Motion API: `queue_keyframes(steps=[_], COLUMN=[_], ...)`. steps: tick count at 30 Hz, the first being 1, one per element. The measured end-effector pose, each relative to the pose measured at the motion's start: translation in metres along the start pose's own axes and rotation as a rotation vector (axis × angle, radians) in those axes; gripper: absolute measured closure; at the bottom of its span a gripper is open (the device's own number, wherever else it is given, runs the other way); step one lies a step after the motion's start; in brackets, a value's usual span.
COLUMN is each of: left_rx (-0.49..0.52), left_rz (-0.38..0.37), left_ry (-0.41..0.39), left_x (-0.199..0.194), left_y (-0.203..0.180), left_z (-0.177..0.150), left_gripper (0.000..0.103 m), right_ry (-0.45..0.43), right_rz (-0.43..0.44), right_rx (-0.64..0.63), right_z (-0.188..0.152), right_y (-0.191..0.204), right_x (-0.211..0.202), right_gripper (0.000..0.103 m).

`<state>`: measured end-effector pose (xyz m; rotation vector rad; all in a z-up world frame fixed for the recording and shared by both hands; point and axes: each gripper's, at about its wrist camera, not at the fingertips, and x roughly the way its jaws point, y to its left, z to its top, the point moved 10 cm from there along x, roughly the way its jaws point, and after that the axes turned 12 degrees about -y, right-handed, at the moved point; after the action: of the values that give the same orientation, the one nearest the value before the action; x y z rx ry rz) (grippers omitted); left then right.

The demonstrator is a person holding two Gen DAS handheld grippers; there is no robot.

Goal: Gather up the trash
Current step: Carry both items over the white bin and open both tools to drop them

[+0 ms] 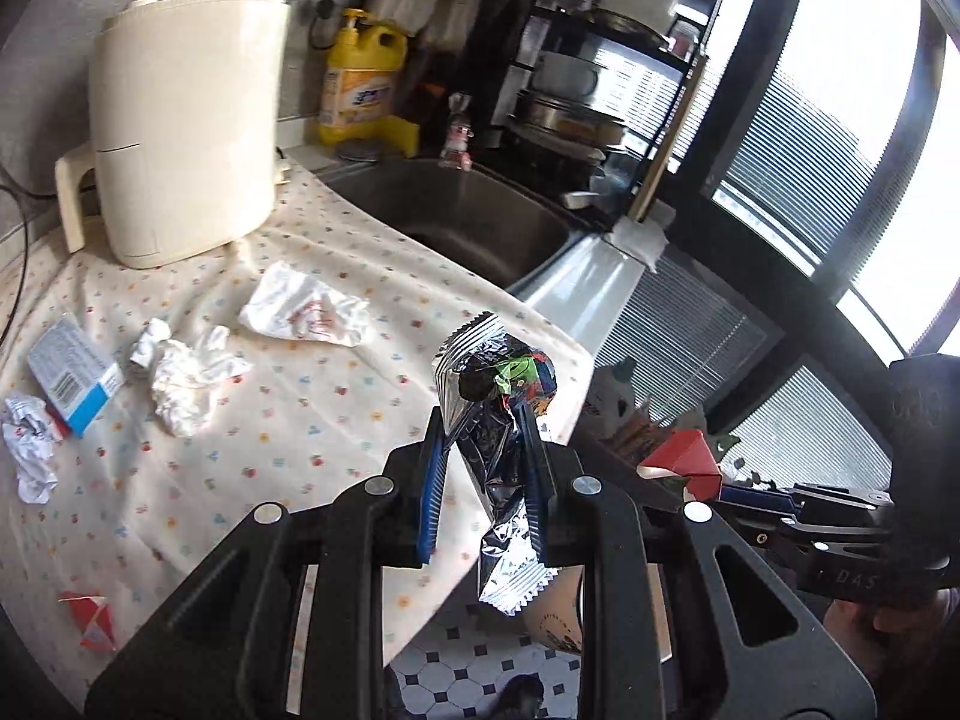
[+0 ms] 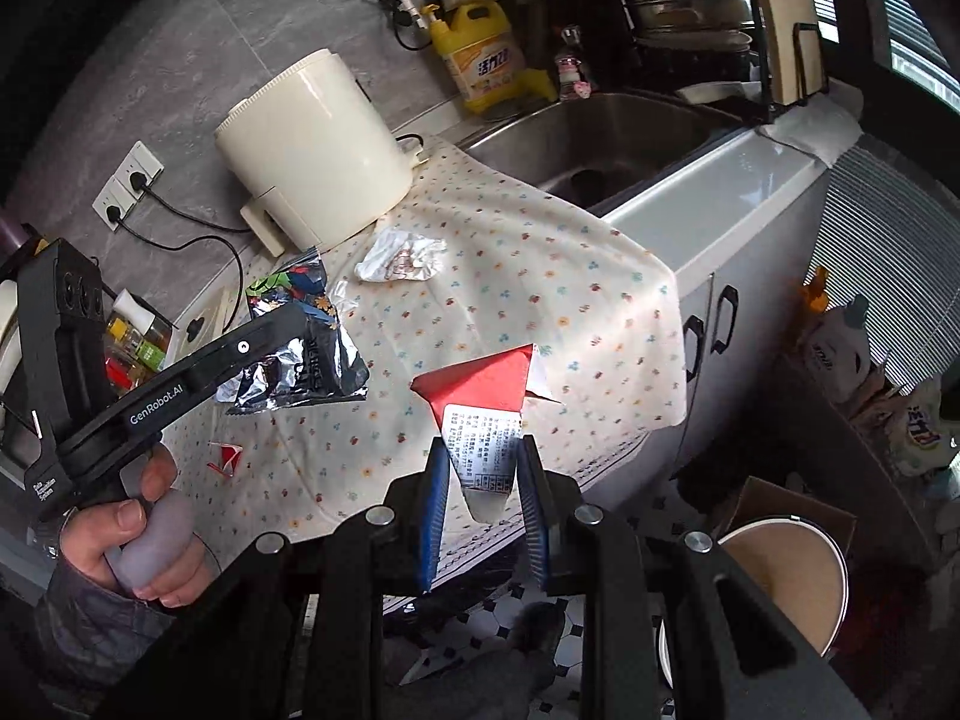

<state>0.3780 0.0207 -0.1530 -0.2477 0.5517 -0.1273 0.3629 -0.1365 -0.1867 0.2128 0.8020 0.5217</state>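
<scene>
Here left gripper [image 1: 483, 420] clamps foil wrapper [image 1: 498, 414], right gripper [image 2: 483, 456] seemingly red carton [image 2: 480, 396]

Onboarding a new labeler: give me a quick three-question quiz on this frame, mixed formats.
1. True or false: the left gripper is empty.
2. What does the right gripper hold? A) crumpled tissue B) red and white carton C) yellow detergent bottle
3. Fill in: the cream appliance stands on the floral ___.

Key:
1. False, its fingers clamp a foil snack wrapper.
2. B, the red and white carton.
3. Tablecloth.
</scene>
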Motion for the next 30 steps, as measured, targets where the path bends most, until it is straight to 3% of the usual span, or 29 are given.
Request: queue_keyframes(steps=[7, 12, 17, 23, 25, 27, 30], left_rx=[0.085, 0.125, 0.119, 0.116, 0.111, 0.098, 0.102], left_rz=[-0.187, -0.276, -0.307, -0.265, -0.246, -0.231, -0.210], left_ry=[0.086, 0.170, 0.240, 0.290, 0.311, 0.339, 0.375], left_x=[0.047, 0.070, 0.089, 0.106, 0.109, 0.113, 0.119], left_y=[-0.108, -0.161, -0.193, -0.203, -0.202, -0.201, -0.199], left_z=[-0.027, -0.059, -0.091, -0.127, -0.141, -0.156, -0.176], left_gripper=[0.080, 0.080, 0.080, 0.080, 0.080, 0.080, 0.080], right_ry=[-0.032, -0.020, 0.042, 0.105, 0.121, 0.116, 0.109], right_rz=[-0.151, -0.244, -0.306, -0.325, -0.317, -0.327, -0.345], right_rx=[0.125, 0.224, 0.300, 0.331, 0.340, 0.345, 0.337], right_z=[-0.020, -0.050, -0.093, -0.128, -0.135, -0.139, -0.142], right_y=[-0.094, -0.157, -0.208, -0.246, -0.255, -0.261, -0.269], right_x=[-0.041, -0.053, -0.046, -0.035, -0.033, -0.037, -0.050], right_gripper=[0.080, 0.080, 0.080, 0.078, 0.073, 0.041, 0.036])
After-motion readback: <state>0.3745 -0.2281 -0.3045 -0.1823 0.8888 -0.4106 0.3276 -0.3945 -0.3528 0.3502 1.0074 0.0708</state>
